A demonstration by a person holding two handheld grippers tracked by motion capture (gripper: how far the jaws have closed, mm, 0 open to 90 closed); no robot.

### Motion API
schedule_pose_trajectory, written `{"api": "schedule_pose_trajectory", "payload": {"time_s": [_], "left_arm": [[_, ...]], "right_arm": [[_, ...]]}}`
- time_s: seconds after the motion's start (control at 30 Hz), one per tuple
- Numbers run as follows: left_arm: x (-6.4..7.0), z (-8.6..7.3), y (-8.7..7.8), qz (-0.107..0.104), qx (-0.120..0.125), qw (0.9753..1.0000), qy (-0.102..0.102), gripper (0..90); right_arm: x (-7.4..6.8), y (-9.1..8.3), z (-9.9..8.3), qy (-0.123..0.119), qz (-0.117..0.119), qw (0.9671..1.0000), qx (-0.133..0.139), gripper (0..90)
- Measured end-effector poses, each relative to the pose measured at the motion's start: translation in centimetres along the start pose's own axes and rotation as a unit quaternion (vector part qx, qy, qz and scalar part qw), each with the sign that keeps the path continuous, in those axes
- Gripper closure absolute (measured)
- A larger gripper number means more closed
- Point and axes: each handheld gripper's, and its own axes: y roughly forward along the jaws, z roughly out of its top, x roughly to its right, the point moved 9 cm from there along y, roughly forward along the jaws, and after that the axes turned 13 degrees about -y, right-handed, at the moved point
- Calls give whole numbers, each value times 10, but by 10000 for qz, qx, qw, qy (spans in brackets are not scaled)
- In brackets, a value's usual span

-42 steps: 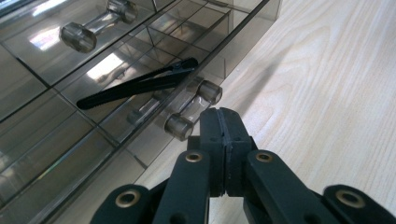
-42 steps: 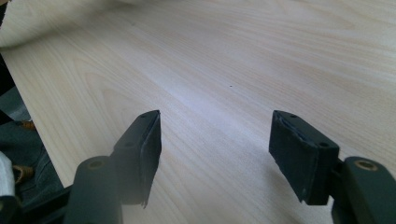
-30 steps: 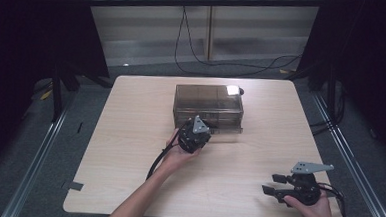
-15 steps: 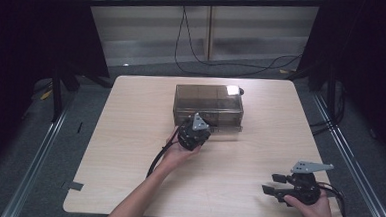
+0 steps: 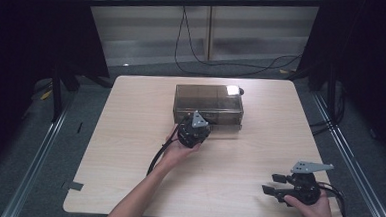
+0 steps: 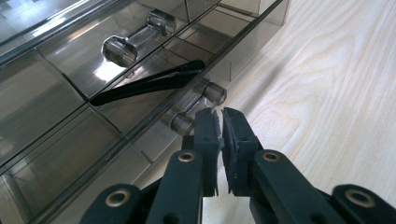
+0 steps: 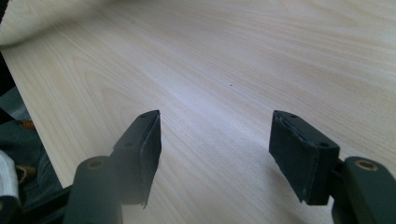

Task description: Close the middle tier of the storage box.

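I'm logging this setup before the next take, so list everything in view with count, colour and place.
drawer box: one, smoky clear plastic, far middle of the table.
drawer handles: two, clear bars, on the box front; the lower one sits just ahead of the left gripper's jaws.
black tool: one, thin, lying inside a drawer.
table: one, pale wood.
cables: black, on the floor beyond the table.
left gripper: one, black, at the box front, jaws nearly together.
right gripper: one, black, near right corner, jaws wide apart.

Wide-spread tongs (image 7: 215, 140) over table (image 7: 261, 56)
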Motion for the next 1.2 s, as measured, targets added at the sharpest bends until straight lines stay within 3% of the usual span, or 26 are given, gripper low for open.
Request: {"api": "schedule_pose_trajectory", "payload": {"time_s": [0.23,0.37,0.63,0.93,1.03,1.2], "left_arm": [[-1,3,1,20,58,10000,-72,846],[-4,3,1,36,0,10000,16,833],[-5,6,2,38,25,10000,-18,831],[-9,8,6,46,57,9998,-158,816],[-9,9,7,47,27,9999,-88,812],[-10,11,9,158,66,9998,-117,731]], "right_arm": [[0,-1,0,4,-13,10000,-15,349],[0,-1,0,1,-15,10000,-15,349],[0,-1,0,18,-2,10000,13,351],[3,-1,0,71,57,9999,74,352],[4,0,-1,45,56,10000,29,352],[4,1,0,25,63,10000,9,351]]}}
